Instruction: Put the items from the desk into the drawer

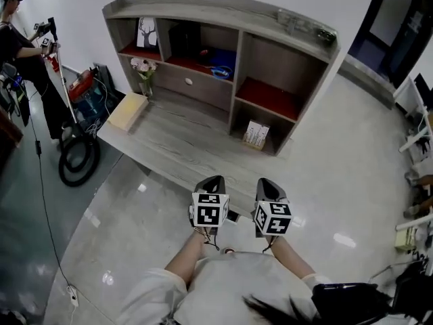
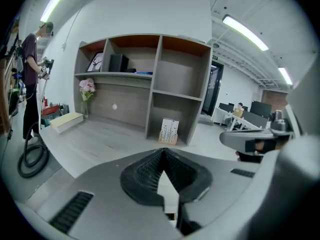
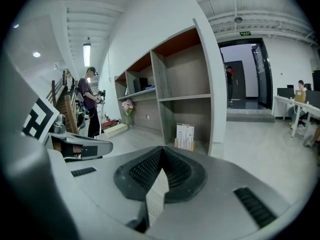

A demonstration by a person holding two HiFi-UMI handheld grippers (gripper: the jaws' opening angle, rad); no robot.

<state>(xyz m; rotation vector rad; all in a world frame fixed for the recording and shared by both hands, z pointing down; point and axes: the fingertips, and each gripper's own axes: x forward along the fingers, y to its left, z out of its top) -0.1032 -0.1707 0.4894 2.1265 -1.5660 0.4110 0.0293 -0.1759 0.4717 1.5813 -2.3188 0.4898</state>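
Note:
A grey wooden desk [image 1: 177,147] with a shelf unit carries a flat tan box [image 1: 128,111] at its left end, a vase of pink flowers [image 1: 145,73] and a white card stand [image 1: 256,135] in the lower right cubby. The drawer front with a round knob [image 1: 189,81] is closed. My left gripper [image 1: 212,181] and right gripper [image 1: 269,183] hover side by side over the desk's near edge, both shut with nothing between the jaws. The card stand [image 2: 169,131] lies straight ahead of the left gripper [image 2: 162,152]. The right gripper [image 3: 162,152] also faces the card stand [image 3: 185,136].
A person [image 1: 17,39] stands at far left beside a red vacuum [image 1: 84,87] with a coiled black hose [image 1: 78,158]. A cable [image 1: 47,222] trails across the glossy floor. The upper shelves hold a picture [image 1: 147,32] and a blue object [image 1: 220,66].

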